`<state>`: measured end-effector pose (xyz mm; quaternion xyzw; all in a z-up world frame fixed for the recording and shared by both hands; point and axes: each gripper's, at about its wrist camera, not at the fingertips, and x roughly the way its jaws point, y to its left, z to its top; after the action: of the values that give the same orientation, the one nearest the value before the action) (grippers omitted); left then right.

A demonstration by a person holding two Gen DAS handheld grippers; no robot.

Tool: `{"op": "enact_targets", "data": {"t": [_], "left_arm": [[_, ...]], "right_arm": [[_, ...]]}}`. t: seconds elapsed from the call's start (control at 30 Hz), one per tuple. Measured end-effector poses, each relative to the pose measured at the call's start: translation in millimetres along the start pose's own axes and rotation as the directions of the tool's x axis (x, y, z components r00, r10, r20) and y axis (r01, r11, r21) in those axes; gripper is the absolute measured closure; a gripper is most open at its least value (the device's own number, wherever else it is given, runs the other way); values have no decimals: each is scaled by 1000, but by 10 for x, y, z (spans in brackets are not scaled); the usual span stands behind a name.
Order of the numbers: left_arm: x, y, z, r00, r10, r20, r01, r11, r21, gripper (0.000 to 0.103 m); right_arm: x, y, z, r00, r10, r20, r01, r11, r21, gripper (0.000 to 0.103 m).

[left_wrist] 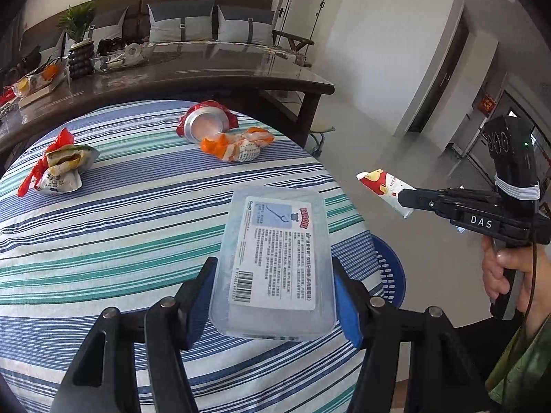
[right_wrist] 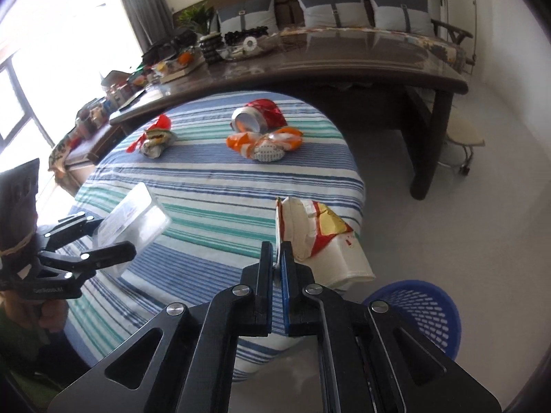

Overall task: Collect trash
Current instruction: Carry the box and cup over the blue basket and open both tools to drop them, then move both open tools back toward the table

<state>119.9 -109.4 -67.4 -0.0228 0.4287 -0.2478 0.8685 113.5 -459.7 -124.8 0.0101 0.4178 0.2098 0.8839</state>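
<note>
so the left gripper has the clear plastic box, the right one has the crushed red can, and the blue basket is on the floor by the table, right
Not quite: the right gripper is shut on a red and white paper wrapper, as the right wrist view shows. The crushed red can lies on the striped table. The left gripper does hold the clear plastic box, and the blue basket is on the floor.

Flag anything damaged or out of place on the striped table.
A crushed red can lies on its side at the far edge of the striped table, beside a crumpled orange wrapper. Another crumpled wrapper sits far left. All look like uncollected trash.
</note>
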Motion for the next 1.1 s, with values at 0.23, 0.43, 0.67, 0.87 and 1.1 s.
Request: {"op": "enact_targets", "data": {"t": [0.23,0.43,0.67,0.87,1.1], "left_arm": [[622,-1008,180,989,-119,-86,126,989,74,40],[1264,-1590,187,973,-155,-171,173,980,96,40],[1848,-1949,81,959,-133,-249,172,974,144,40],[2270,-2095,31,955,-112,-275,166,970,180,37],[2285,-1969,172,967,-105,-232,133,985,107,34]], "right_arm": [[-159,-1249,-435,983,-134,-123,162,954,254,100],[-215,-1729,-681,980,-130,-153,179,912,370,100],[-271,-1995,-835,981,-121,-153,176,886,429,100],[-236,-2130,-860,987,-97,-129,147,870,470,94],[-417,-2202,-798,984,-165,-63,174,847,502,56]]}}
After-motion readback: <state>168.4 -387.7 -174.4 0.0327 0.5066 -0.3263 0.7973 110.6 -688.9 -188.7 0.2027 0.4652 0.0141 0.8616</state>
